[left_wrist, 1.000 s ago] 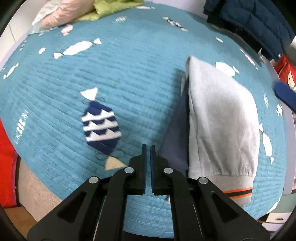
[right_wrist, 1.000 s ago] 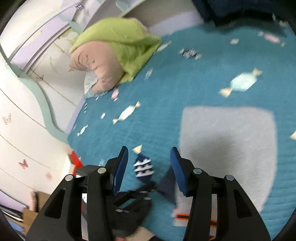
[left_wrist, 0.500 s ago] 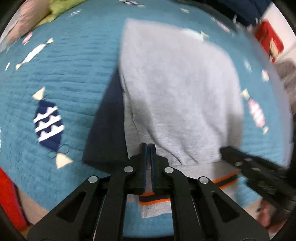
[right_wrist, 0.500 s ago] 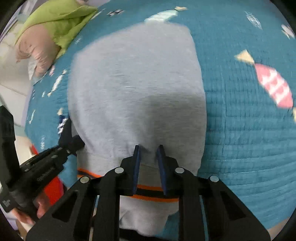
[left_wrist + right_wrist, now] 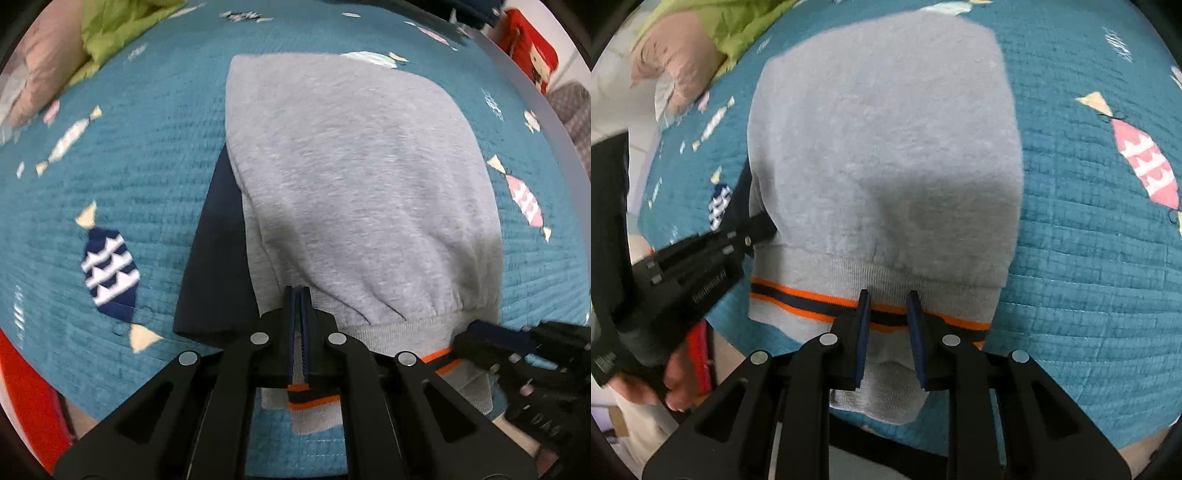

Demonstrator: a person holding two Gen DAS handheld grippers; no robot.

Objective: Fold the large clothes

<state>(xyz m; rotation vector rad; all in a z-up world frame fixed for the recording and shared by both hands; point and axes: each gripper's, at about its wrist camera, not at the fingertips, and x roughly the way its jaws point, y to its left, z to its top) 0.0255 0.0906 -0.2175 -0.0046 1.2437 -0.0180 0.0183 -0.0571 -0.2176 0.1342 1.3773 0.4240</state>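
Both tools now at the grey fleece sweatshirt's (image 5: 882,147) striped hem: left tool (image 5: 300,332) pinched on it, right tool (image 5: 888,332) narrowly parted — next fold imminent.

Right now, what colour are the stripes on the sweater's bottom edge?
Orange with a dark band between, on the grey sweater; right wrist view.

The folded sweatshirt (image 5: 354,177) lies on the quilt (image 5: 147,177), stretching away ahead of both grippers, its ribbed hem (image 5: 871,291) nearest them. The left gripper (image 5: 301,295) meets the hem's left end, the right gripper (image 5: 888,299) its middle (fingers over the band). Left of the left gripper, a dark layer (image 5: 214,266) juts from under the sweatshirt. A pillow (image 5: 676,62) sits far ahead, leftward.
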